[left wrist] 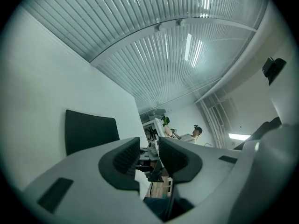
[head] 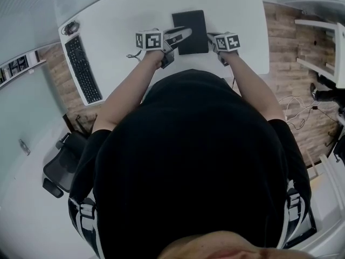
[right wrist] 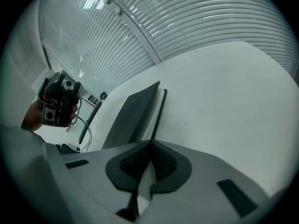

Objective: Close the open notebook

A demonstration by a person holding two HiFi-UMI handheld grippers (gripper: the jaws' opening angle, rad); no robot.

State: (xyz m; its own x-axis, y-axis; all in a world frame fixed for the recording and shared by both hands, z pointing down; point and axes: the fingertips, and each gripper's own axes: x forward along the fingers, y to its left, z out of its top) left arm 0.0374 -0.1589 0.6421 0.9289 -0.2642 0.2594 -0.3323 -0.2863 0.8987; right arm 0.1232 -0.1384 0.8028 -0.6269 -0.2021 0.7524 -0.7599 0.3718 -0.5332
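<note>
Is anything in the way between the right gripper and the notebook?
Nothing visible does. The right gripper is shut and points at the notebook, which lies just ahead of it on the white table.

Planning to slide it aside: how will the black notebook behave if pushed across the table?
The notebook lies flat and thin, so it should probably slide rather than tip. Its straight edges suggest a stiff cover, unlikely to flop.
</note>
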